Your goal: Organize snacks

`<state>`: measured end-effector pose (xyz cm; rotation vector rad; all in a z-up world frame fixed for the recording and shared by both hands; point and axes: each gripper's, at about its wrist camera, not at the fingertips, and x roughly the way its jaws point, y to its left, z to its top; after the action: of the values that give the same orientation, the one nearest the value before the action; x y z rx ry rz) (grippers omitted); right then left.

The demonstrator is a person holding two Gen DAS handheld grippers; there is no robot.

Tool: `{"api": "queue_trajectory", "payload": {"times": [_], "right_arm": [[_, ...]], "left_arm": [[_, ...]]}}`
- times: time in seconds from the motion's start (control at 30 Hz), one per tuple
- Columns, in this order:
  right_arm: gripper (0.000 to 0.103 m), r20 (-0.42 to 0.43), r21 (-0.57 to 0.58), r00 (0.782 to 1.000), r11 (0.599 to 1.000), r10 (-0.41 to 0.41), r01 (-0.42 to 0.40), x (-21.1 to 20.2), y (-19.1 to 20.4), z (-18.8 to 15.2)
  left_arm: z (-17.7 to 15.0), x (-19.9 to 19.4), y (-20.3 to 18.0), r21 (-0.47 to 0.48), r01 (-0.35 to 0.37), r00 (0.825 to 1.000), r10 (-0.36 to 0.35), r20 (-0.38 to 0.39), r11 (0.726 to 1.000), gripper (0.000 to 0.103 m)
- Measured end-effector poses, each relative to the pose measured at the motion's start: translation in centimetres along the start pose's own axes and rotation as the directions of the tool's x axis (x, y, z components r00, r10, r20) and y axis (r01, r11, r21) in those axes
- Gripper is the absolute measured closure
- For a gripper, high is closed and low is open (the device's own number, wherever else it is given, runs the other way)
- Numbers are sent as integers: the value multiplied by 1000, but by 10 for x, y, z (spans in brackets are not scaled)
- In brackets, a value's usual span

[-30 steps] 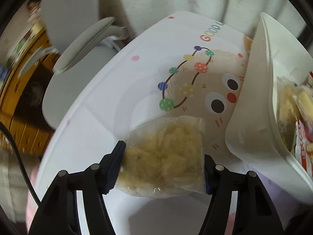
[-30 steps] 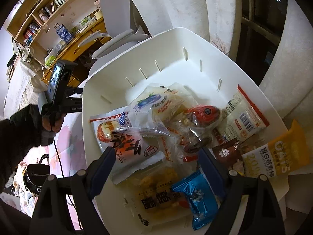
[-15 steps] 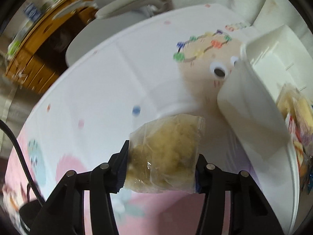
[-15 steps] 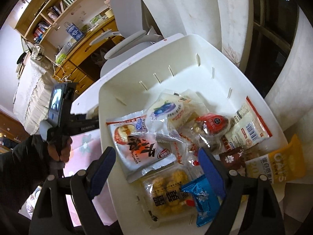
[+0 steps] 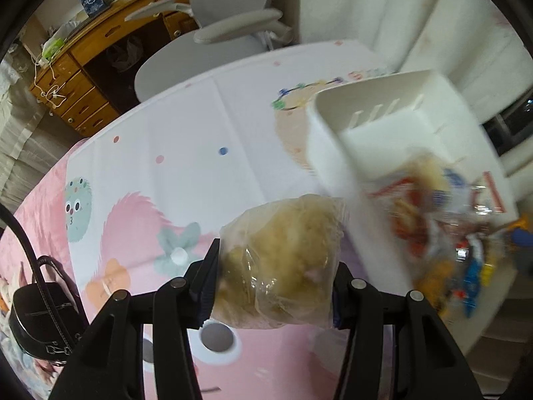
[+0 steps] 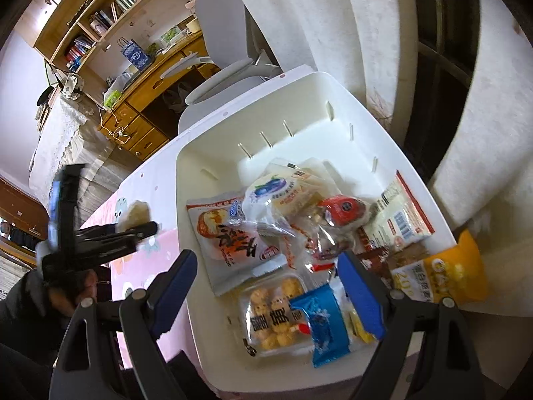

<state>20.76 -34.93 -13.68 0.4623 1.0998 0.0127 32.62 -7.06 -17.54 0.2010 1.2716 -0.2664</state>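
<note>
most snacks already lay in the white bin (image 6: pixel 333 106); the left gripper (image 5: pixel 276 286) clamped a clear-wrapped pastry (image 5: pixel 283 263) outside it, the right gripper (image 6: pixel 266 286) hung spread wide.

My left wrist view looks forward and down along its fingers, close over the patterned tablecloth (image 5: pixel 186 140). My right wrist view looks steeply down into the white bin (image 6: pixel 213 153), close above it. Both views share that bin (image 5: pixel 336 153) and the grey chair (image 5: pixel 233 30).

Cartoon-print tablecloth (image 5: pixel 186 140) covers table; white bin (image 6: pixel 213 153) rests on it.
</note>
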Motion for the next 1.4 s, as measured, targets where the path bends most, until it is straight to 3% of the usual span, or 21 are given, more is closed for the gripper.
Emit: {"api": "queue_trajectory", "payload": {"times": [0.17, 0.4, 0.47, 0.5, 0.53, 0.6, 0.7, 0.87, 1.2, 1.4], "right_arm": [[16, 2, 3, 1000, 1000, -19, 19, -9, -5, -6], [16, 37, 41, 997, 997, -68, 66, -31, -11, -22], [16, 46, 45, 996, 996, -79, 77, -38, -12, -27], [16, 47, 44, 995, 995, -89, 87, -42, -12, -30], [15, 49, 41, 994, 994, -98, 96, -45, -11, -33], [9, 56, 33, 992, 993, -114, 112, -52, -9, -39], [7, 63, 18, 992, 994, -106, 105, -61, -5, -53], [6, 36, -10, 994, 995, -103, 104, -70, 13, -84], [5, -28, -216, 999, 976, -26, 19, -90, 83, -163], [5, -89, -347, 996, 937, 20, -49, -114, 118, -188]], "left_arm": [[-7, -34, -30, 63, 114, 992, -117, 49, 991, 52], [-14, -73, -98, 211, 312, 934, -339, 108, 926, 52], [-18, -81, -117, 236, 333, 926, -364, 103, 913, 37], [-21, -84, -121, 236, 327, 927, -359, 110, 915, 22], [-26, -87, -121, 231, 320, 926, -355, 128, 919, 20], [-39, -95, -119, 205, 325, 922, -358, 150, 923, 20], [-62, -102, -104, 112, 301, 938, -316, 144, 947, 20], [-117, -116, -56, -69, 259, 953, -244, 178, 963, 20], [-248, -164, 10, -306, 153, 972, -88, 217, 940, 15], [-281, -205, 10, -355, 137, 964, -42, 261, 925, 4]]}}
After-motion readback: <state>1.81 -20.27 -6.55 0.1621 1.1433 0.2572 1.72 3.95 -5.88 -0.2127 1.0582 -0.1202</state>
